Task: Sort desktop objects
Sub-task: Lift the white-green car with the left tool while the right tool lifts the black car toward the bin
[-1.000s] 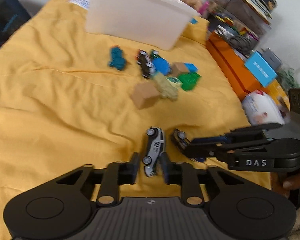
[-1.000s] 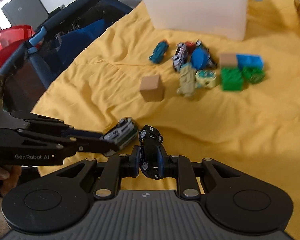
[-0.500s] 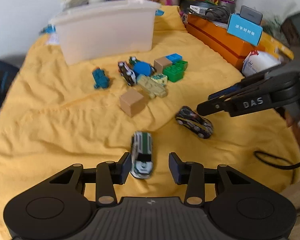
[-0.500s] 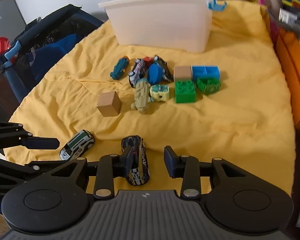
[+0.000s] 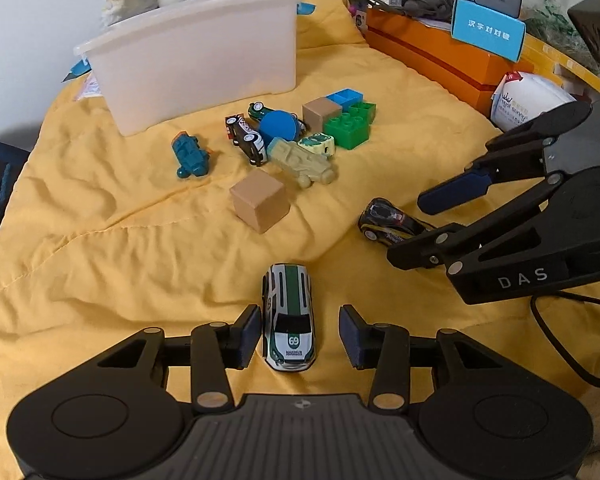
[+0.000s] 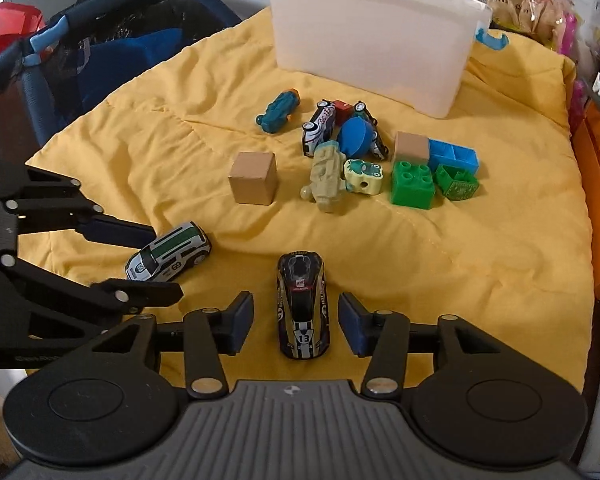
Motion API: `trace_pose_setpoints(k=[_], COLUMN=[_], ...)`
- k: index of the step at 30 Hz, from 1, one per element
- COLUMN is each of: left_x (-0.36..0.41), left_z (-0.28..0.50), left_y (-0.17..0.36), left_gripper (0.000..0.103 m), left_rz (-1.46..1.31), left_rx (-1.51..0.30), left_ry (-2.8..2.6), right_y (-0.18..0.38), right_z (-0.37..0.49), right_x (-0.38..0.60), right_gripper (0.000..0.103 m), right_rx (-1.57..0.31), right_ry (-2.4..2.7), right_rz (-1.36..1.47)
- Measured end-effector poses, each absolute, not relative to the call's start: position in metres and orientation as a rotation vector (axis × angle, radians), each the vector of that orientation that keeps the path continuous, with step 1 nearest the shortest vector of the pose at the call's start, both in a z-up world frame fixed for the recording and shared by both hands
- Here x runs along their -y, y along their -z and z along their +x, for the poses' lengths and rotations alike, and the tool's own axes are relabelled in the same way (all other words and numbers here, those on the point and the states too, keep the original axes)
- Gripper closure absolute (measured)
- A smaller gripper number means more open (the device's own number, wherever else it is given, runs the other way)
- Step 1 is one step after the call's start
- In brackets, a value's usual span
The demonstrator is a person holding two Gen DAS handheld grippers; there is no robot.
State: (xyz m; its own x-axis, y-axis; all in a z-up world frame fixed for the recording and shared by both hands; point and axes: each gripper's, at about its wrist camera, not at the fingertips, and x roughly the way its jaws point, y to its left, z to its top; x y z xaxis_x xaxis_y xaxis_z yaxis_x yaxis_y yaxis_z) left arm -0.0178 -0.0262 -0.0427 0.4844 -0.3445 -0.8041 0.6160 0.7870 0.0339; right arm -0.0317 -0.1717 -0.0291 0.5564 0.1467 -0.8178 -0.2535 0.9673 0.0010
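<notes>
A white and green toy car (image 5: 290,318) numbered 69 lies on the yellow cloth between the opening jaws of my left gripper (image 5: 299,334); the pads do not press it. A black toy car (image 6: 303,305) numbered 13 rests between the opening jaws of my right gripper (image 6: 296,328), clear of both pads. Each gripper shows in the other's view: the right gripper (image 5: 440,222) around the black car (image 5: 392,224), the left gripper (image 6: 140,264) around the white car (image 6: 168,253). Farther back lie a wooden cube (image 5: 260,200), small cars and bricks (image 6: 412,184).
A white plastic bin (image 5: 196,56) stands at the far side of the yellow cloth (image 5: 100,240). Orange boxes (image 5: 432,48) and clutter line the right edge. A dark blue mesh frame (image 6: 80,40) borders the left side.
Both grippers let go of their cars and their jaws spread. The cars now rest on the cloth, side by side. Both wrist views have rolled to level.
</notes>
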Motion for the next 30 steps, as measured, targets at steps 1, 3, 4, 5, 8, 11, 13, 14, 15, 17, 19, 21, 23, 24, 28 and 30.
trace_pose_setpoints(k=[1,3,4,5,8,11,13,14,15,17,19,21,23,24,28,30], left_x=[0.026,0.026,0.026,0.026,0.024,0.023,0.023,0.023,0.023,0.023,0.023,0.023,0.023,0.022,0.018,0.015], left_z=[-0.017,-0.014,-0.012,-0.011,-0.01,-0.008,-0.008,-0.008,-0.007,-0.007,-0.007,-0.008,-0.007,-0.006,-0.005,-0.003], left_y=[0.042,0.043,0.044,0.044,0.044,0.046,0.048,0.049,0.049,0.05,0.05,0.05,0.048,0.047,0.033,0.017], left_gripper=[0.056,0.056,0.057,0.058,0.06,0.06,0.06,0.06,0.06,0.06,0.062,0.064,0.071,0.071,0.071,0.071], left_rz=[0.336,0.328,0.323,0.316,0.302,0.303,0.305,0.308,0.31,0.309,0.314,0.329,0.339,0.333,0.297,0.271], left_rx=[-0.889,-0.895,-0.901,-0.907,-0.909,-0.916,-0.927,-0.93,-0.93,-0.931,-0.929,-0.926,-0.924,-0.93,-0.911,-0.873], left_ry=[0.6,0.598,0.598,0.602,0.597,0.597,0.6,0.602,0.603,0.607,0.611,0.613,0.615,0.624,0.639,0.637], right_y=[0.028,0.027,0.028,0.029,0.033,0.034,0.036,0.037,0.038,0.042,0.045,0.044,0.043,0.042,0.02,0.006], right_z=[-0.031,-0.03,-0.029,-0.028,-0.027,-0.028,-0.027,-0.027,-0.027,-0.028,-0.031,-0.033,-0.034,-0.034,-0.041,-0.041], right_x=[0.171,0.17,0.17,0.17,0.17,0.17,0.17,0.17,0.17,0.169,0.167,0.164,0.16,0.159,0.159,0.159], right_gripper=[0.052,0.052,0.052,0.053,0.056,0.056,0.057,0.057,0.057,0.058,0.058,0.059,0.07,0.071,0.071,0.071], right_rx=[-0.947,-0.941,-0.942,-0.945,-0.963,-0.961,-0.967,-0.972,-0.977,-0.988,-0.983,-0.976,-0.976,-0.968,-0.87,-0.827], right_ry=[-0.236,-0.232,-0.23,-0.228,-0.227,-0.224,-0.225,-0.225,-0.225,-0.228,-0.233,-0.24,-0.256,-0.257,-0.275,-0.275], right_rz=[-0.127,-0.131,-0.133,-0.135,-0.132,-0.132,-0.131,-0.131,-0.133,-0.14,-0.167,-0.196,-0.208,-0.222,-0.204,-0.211])
